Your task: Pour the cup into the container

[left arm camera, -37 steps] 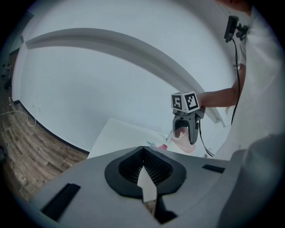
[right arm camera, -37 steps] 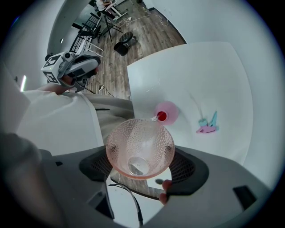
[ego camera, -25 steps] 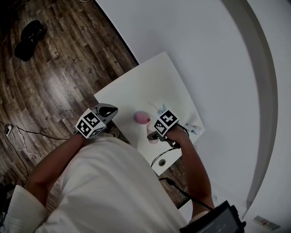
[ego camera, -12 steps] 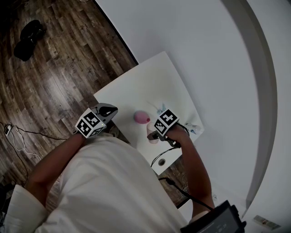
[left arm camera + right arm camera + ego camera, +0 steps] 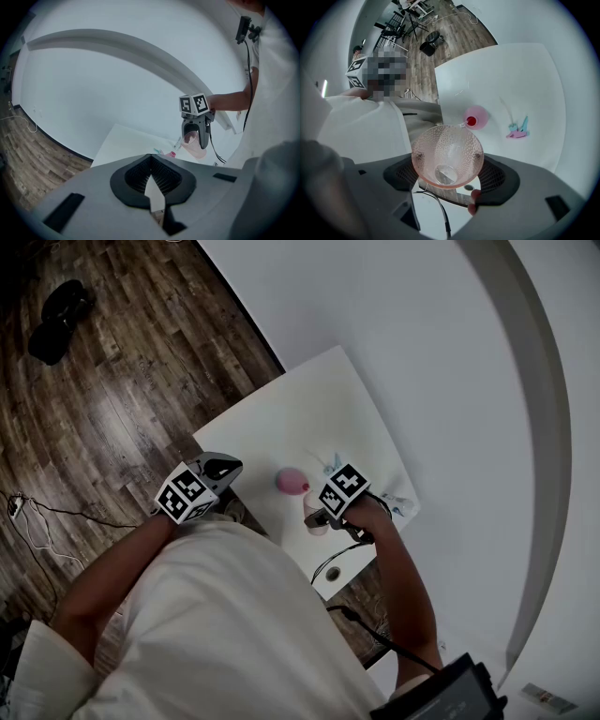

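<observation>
While my right gripper [image 5: 196,142] pinches the pink dimpled plastic cup [image 5: 447,157], tipped so its lip meets the round pink container's [image 5: 476,117] red mouth on the white table [image 5: 525,75], my left gripper [image 5: 154,197] hangs aside, pressed together and empty, clear of the pour.

White short-sleeved shirt [image 5: 216,615], grey tongs [image 5: 228,466], black-and-white marker cubes [image 5: 187,496], trailing black cable [image 5: 375,638]

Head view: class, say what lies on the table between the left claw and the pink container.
Nothing: the head view shows only bare white table between the left claw and the pink container.
</observation>
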The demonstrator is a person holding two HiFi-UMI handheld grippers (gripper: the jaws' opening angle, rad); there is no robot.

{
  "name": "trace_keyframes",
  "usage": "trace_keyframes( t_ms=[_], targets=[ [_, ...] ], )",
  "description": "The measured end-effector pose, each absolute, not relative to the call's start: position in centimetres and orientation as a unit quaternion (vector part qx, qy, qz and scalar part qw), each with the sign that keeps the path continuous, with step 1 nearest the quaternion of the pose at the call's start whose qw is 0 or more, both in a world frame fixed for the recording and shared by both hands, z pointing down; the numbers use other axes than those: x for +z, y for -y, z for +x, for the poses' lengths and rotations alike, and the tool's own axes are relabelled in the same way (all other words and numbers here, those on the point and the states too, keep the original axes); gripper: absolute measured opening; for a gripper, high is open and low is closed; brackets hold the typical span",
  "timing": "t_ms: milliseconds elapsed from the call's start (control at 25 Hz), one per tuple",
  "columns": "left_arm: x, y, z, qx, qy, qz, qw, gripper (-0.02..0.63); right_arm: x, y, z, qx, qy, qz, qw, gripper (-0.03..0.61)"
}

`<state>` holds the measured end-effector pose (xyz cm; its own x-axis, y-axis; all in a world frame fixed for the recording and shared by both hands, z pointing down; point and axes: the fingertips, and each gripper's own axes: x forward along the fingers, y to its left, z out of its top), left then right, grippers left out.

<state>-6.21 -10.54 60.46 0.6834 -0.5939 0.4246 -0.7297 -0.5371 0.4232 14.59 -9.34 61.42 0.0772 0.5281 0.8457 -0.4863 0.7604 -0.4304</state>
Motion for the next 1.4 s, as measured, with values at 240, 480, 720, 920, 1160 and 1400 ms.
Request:
trace_keyframes(
  t_ms=[240, 480, 720, 920, 1160, 1400],
  targets=[
    [60.48, 10.57, -6.25, 0.115, 0.381, 0.869, 0.295, 0.012, 61.18, 9.38, 14.44, 0.344, 0.585, -0.019, 0.734, 0.373],
    [60.39, 10.49, -6.42, 0.113, 0.381, 0.868, 0.297, 0.011, 60.75, 9.25, 14.07, 0.342, 0.584, -0.023, 0.736, 0.373],
    [60.37, 10.53, -6.42, 0.112, 0.382, 0.868, 0.297, 0.011, 60.61, 9.40, 14.06, 0.340, 0.583, -0.024, 0.738, 0.373],
    [60.41, 10.36, -6.27, 0.111, 0.382, 0.868, 0.298, 0.011, 60.64, 9.45, 14.26, 0.340, 0.580, -0.026, 0.739, 0.373],
    [60.55, 10.21, -6.18, 0.111, 0.383, 0.867, 0.299, 0.011, 60.82, 9.64, 14.44, 0.340, 0.576, -0.028, 0.742, 0.373],
    [60.50, 10.08, -6.45, 0.110, 0.384, 0.867, 0.299, 0.011, 60.79, 9.66, 14.28, 0.338, 0.574, -0.030, 0.745, 0.373]
  ],
)
